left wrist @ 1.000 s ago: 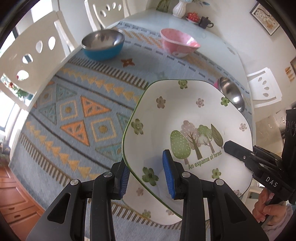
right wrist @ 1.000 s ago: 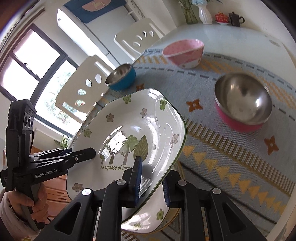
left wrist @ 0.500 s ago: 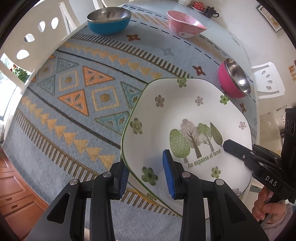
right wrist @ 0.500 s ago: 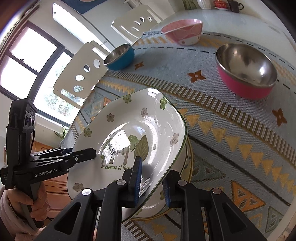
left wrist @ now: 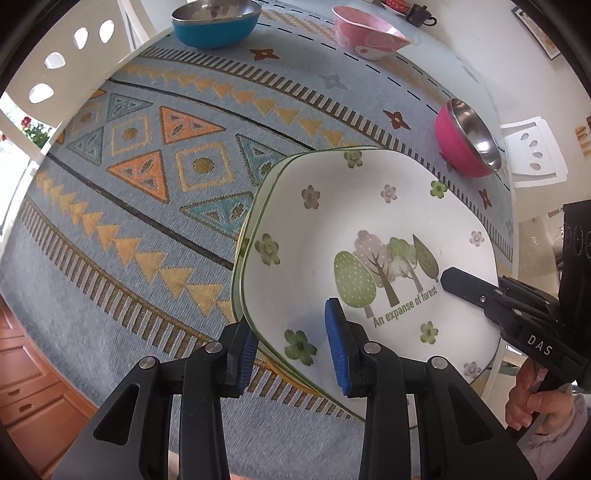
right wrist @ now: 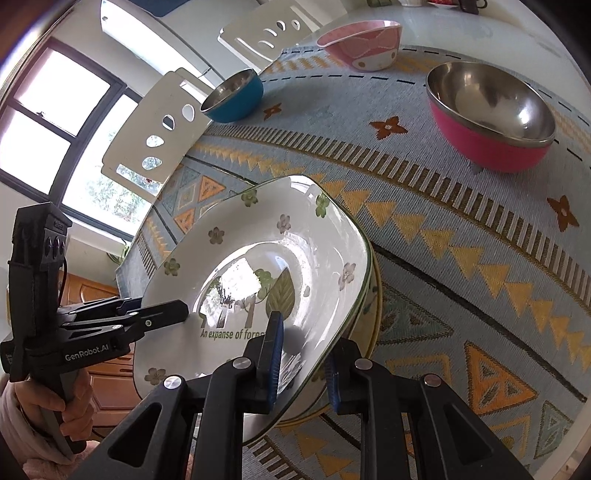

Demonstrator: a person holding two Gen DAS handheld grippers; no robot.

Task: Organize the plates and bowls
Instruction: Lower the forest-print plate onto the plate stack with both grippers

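Note:
A white square plate [left wrist: 369, 221] [right wrist: 258, 258], printed with trees and flowers, hangs tilted just above the table. My left gripper [left wrist: 291, 347] is shut on its near rim. My right gripper [right wrist: 303, 365] is shut on the opposite rim, and one of its fingers [left wrist: 458, 282] shows lying on the plate's face. Directly under the held plate, the rim of another plate [right wrist: 373, 317] peeks out on the cloth. Further back stand a blue steel bowl [left wrist: 216, 22], a pink ceramic bowl [left wrist: 369, 37] and a pink steel bowl [right wrist: 491, 114].
A patterned blue cloth [left wrist: 147, 184] covers the round table. White chairs [right wrist: 155, 125] stand along its far left side. A dark cup [left wrist: 419, 16] sits at the far edge. Wooden drawers [left wrist: 22, 387] lie below the near table edge.
Both grippers have sunk toward the table with the plate still held between them. The lower plate's rim now sits close beneath it.

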